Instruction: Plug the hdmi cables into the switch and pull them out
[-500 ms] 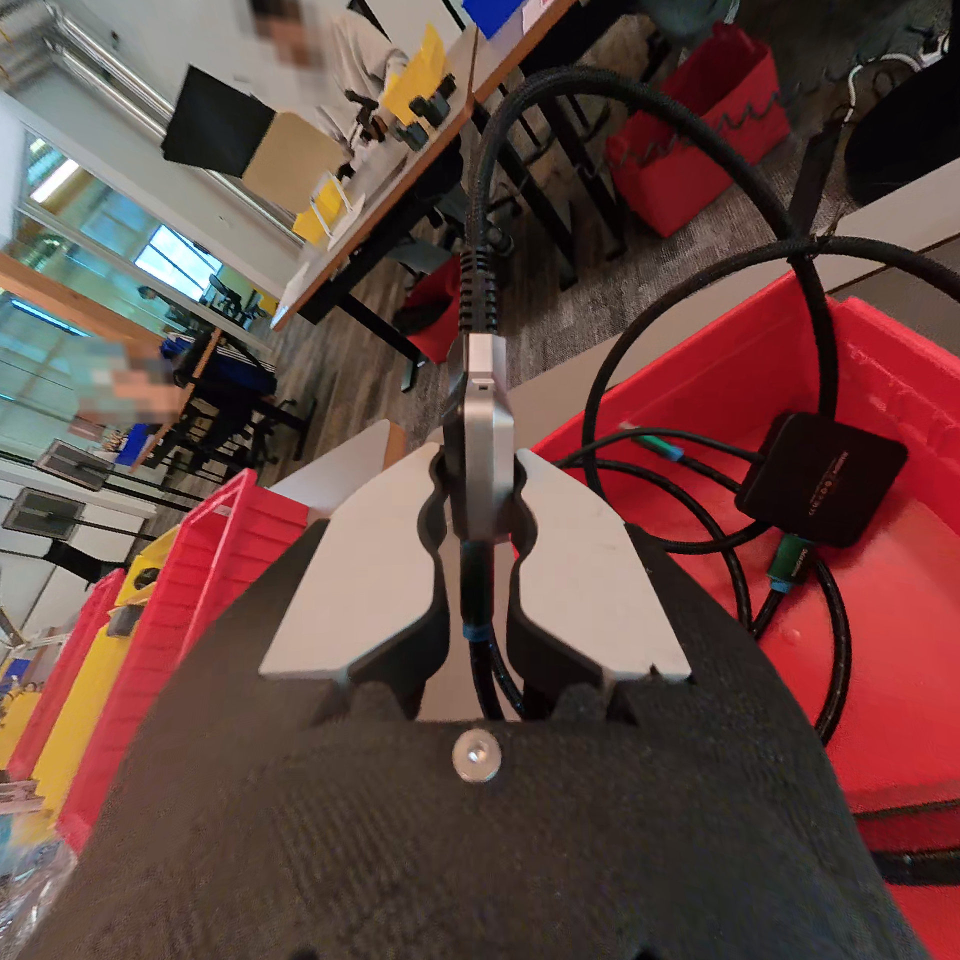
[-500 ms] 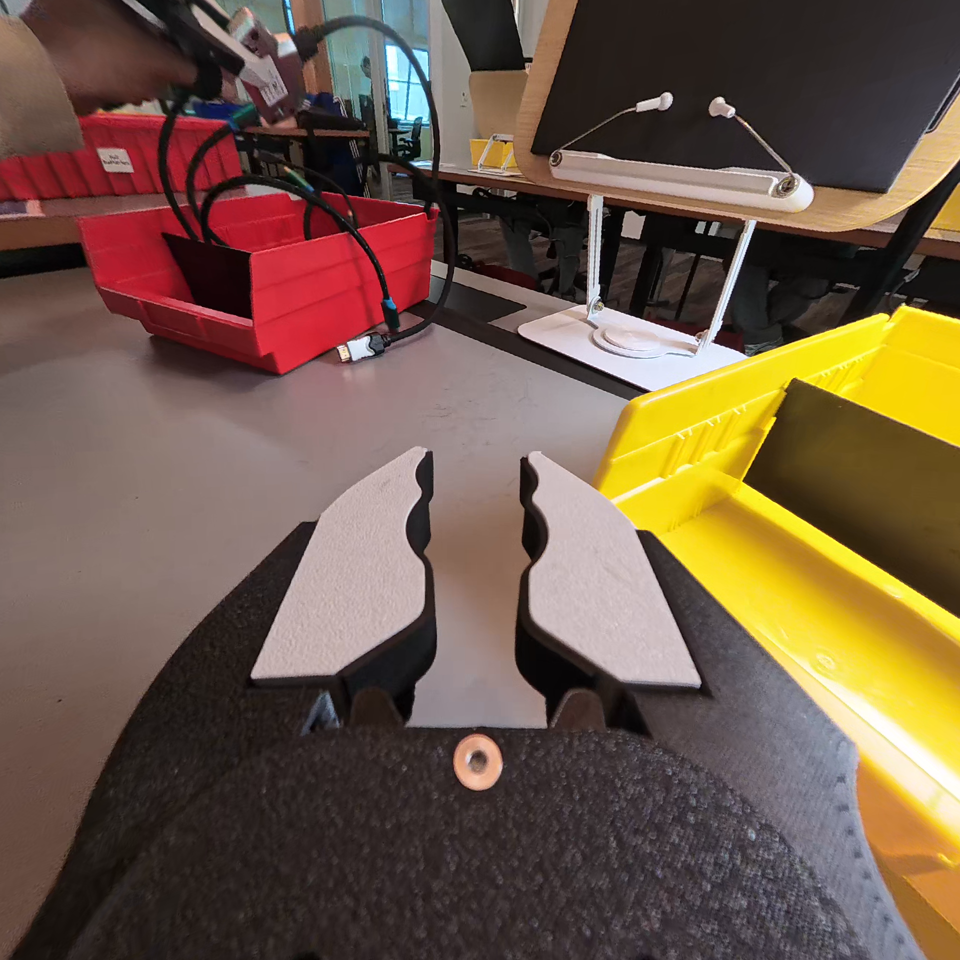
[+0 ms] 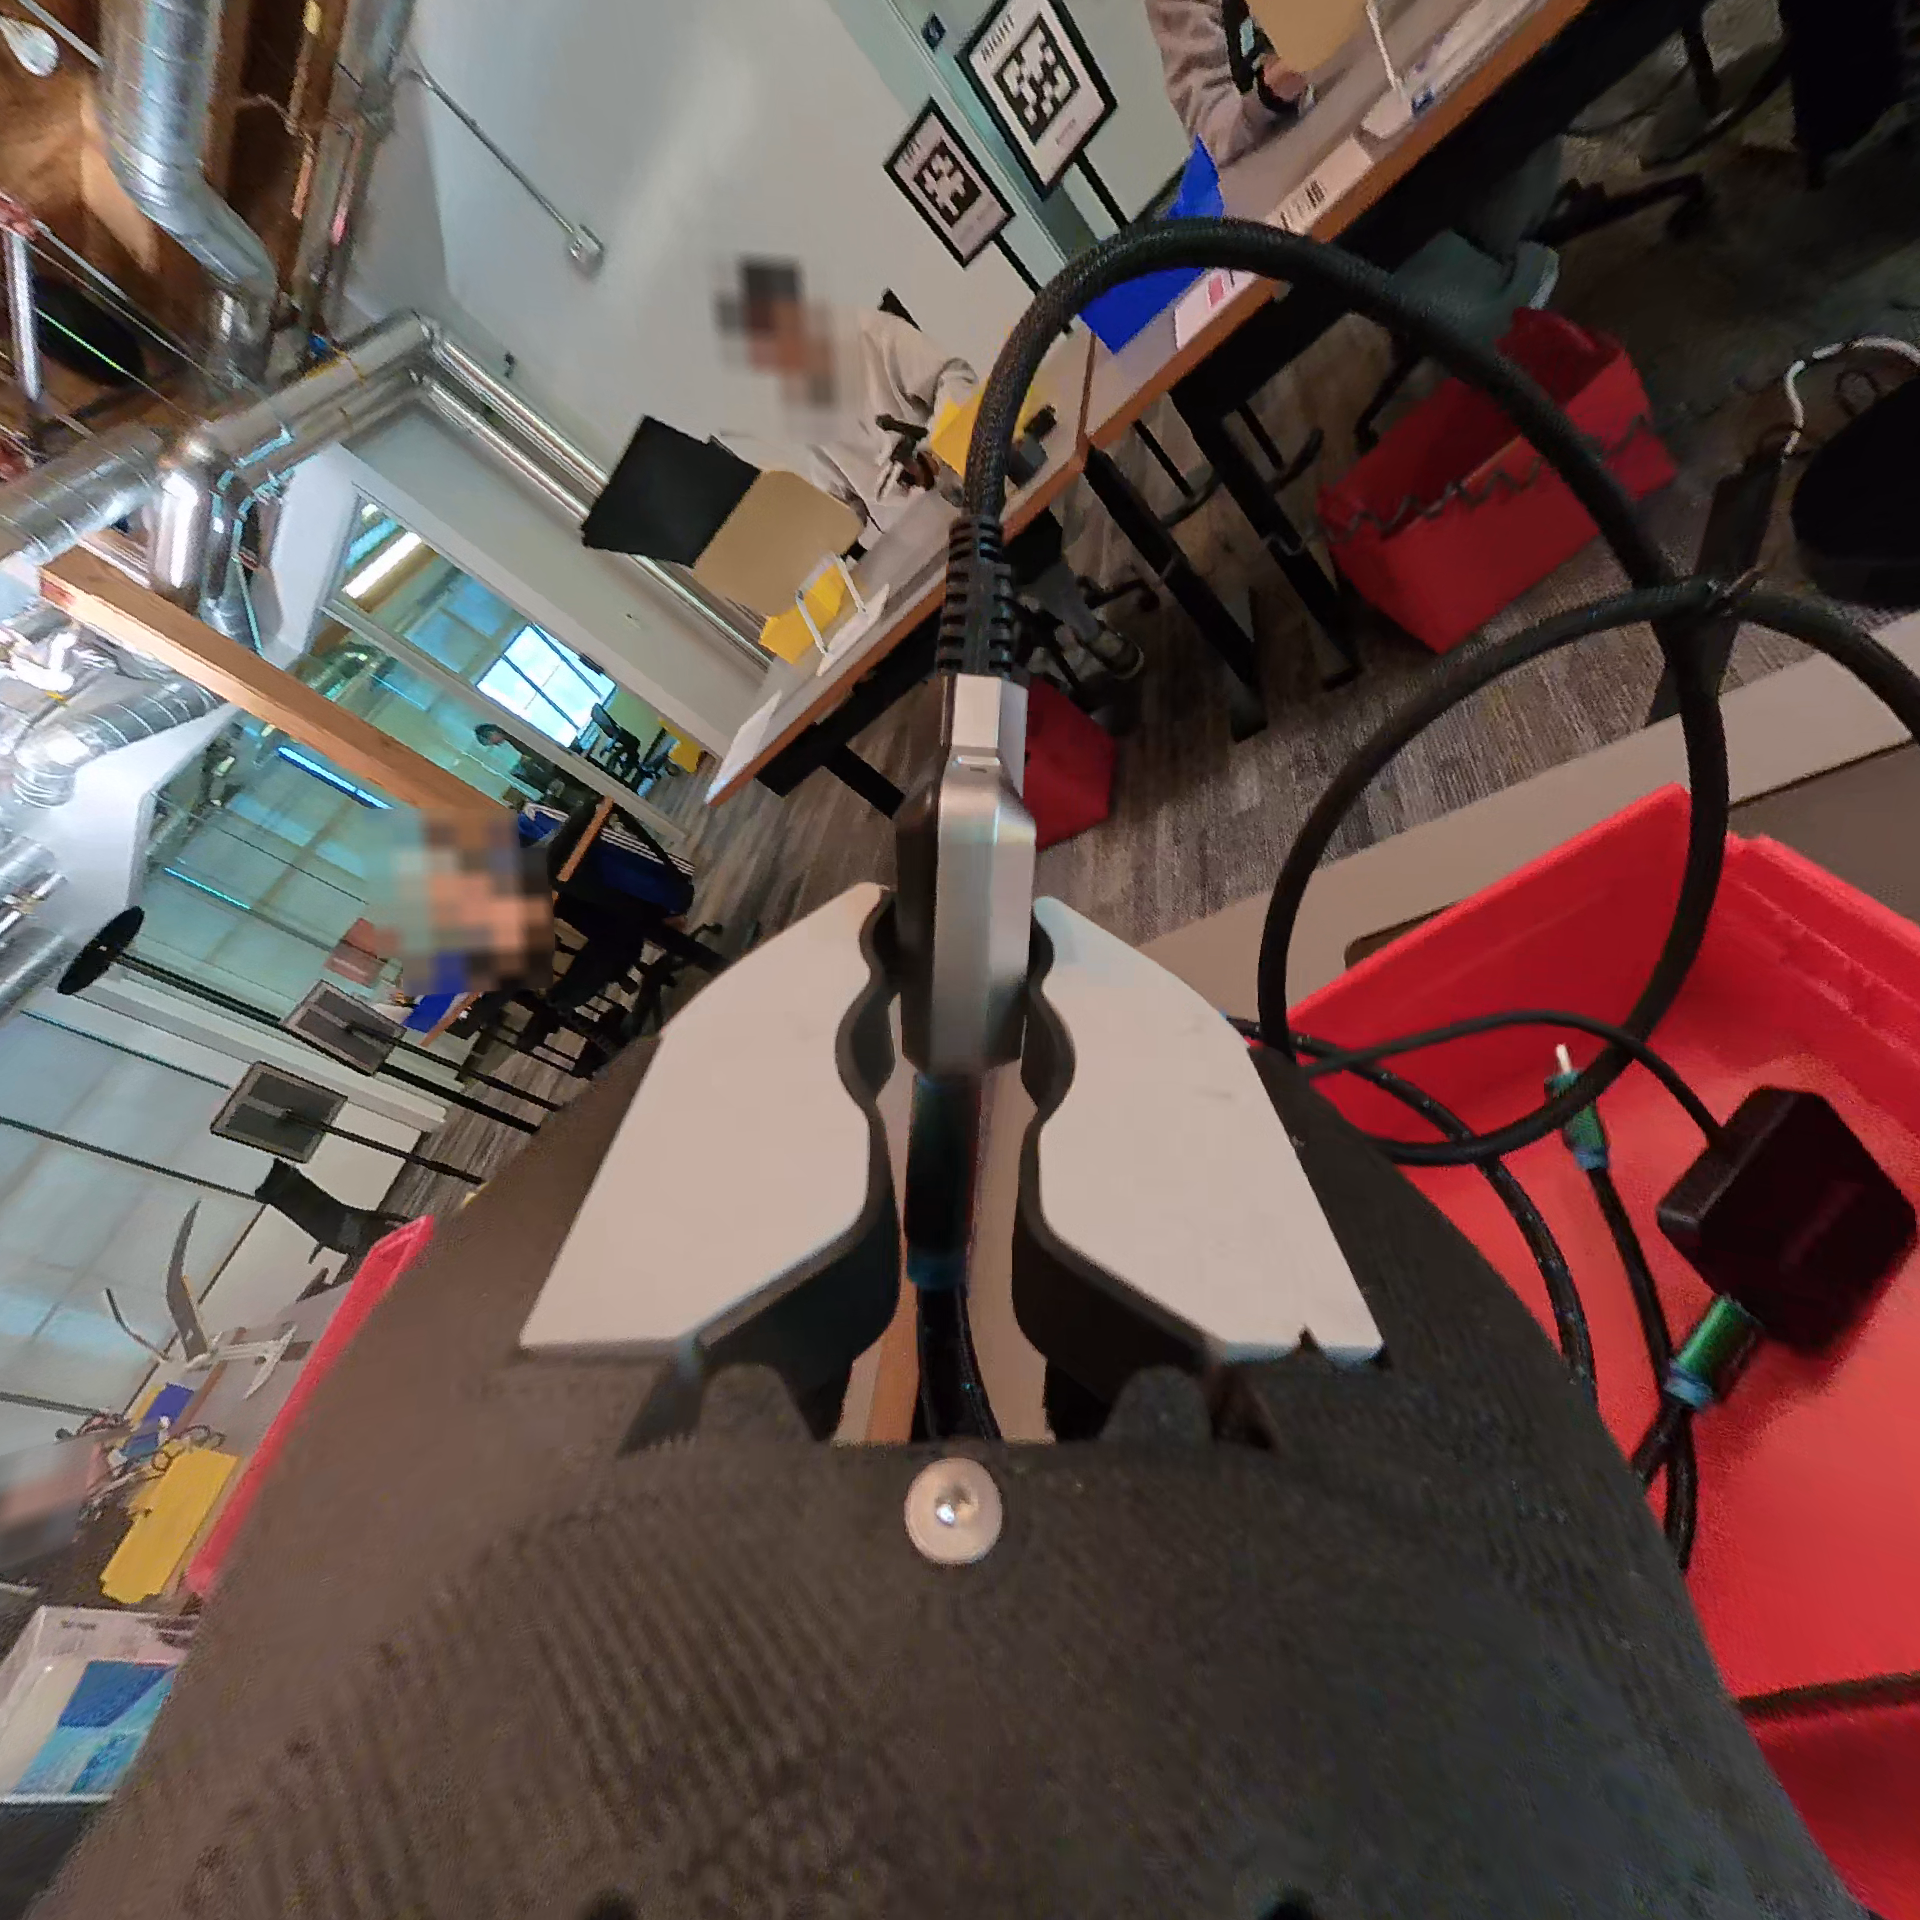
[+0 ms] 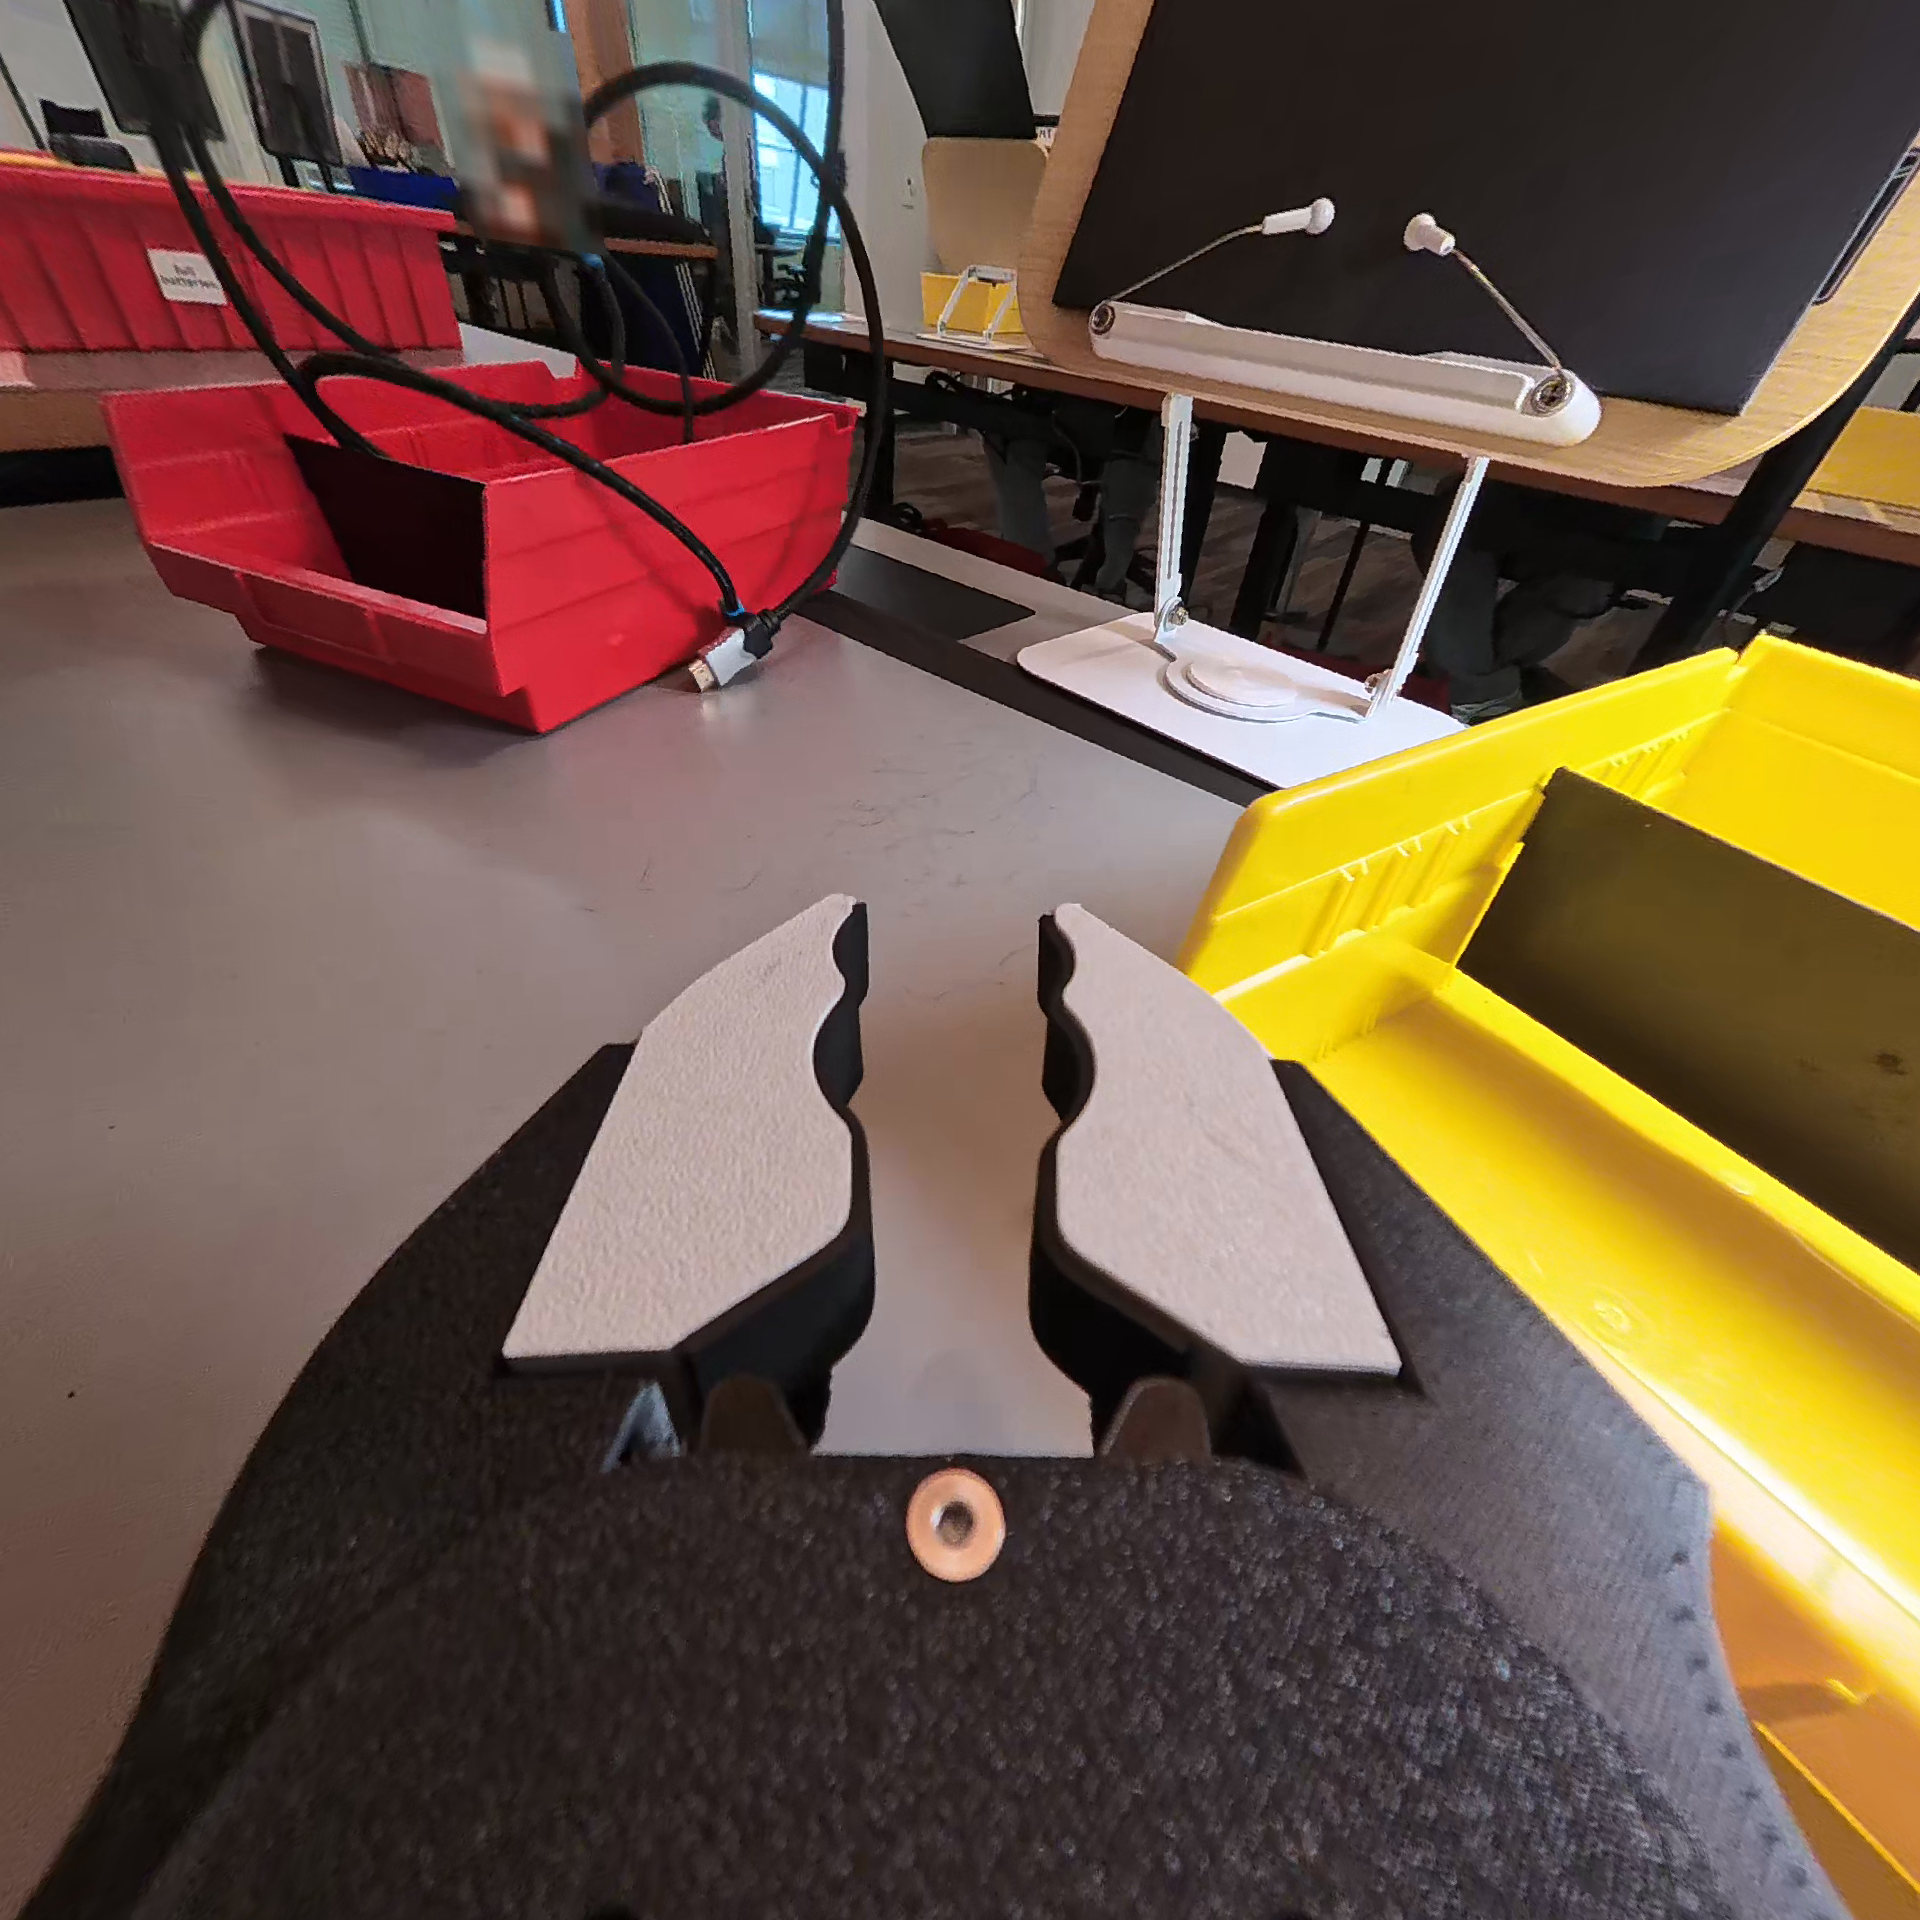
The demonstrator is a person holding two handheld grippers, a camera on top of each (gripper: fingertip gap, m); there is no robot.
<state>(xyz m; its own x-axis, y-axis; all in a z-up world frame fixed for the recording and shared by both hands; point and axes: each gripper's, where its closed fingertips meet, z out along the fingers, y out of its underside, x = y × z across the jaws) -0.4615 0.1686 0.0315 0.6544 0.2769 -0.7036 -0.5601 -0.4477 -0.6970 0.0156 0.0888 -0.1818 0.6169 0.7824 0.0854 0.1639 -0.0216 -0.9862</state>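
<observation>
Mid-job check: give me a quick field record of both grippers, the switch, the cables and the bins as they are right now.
left gripper: shut on switch, held in the air
switch: silver, braided cable plugged in at the far end
right gripper: open, empty, low over the table
red bin: on the table, cables loop into it
black box: lies in the red bin
loose plug: silver, on the table beside the red bin
yellow bin: right of the right gripper
</observation>
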